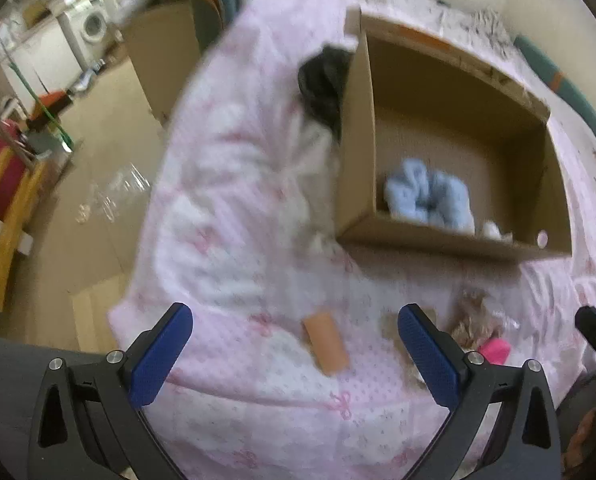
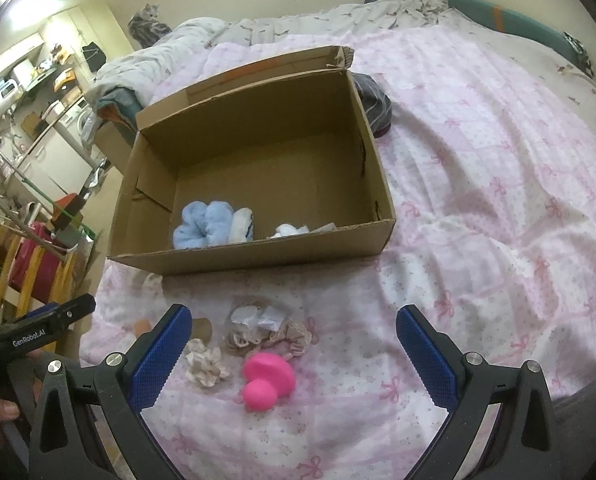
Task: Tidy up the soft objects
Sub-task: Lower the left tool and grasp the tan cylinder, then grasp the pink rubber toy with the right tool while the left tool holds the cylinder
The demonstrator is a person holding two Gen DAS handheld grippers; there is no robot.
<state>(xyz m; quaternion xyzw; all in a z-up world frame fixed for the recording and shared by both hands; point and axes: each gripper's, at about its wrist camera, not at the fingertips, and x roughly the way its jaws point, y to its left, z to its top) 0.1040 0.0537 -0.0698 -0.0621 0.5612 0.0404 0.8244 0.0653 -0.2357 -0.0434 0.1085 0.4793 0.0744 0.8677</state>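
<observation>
I find both grippers empty, left gripper (image 1: 295,356) and right gripper (image 2: 289,356) each with fingers spread wide above the pink bedspread (image 2: 478,168). The cardboard box (image 2: 257,258) holds a blue scrunchie (image 2: 203,224) and white soft pieces (image 2: 287,230). Outside, near its front wall, lie a pink mushroom-shaped toy (image 2: 267,380), beige scrunchies (image 2: 269,330) and a cream scrunchie (image 2: 205,362).

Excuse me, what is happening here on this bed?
A person holds two blue-padded grippers over a pink bedspread and is sorting soft things into an open brown cardboard box. A fluffy light-blue scrunchie and some white soft items already lie inside. A pink rubber mushroom-shaped toy, a cream scrunchie and a beige bundle of scrunchies wait on the bed in front. The left gripper and right gripper are both open and empty.
</observation>
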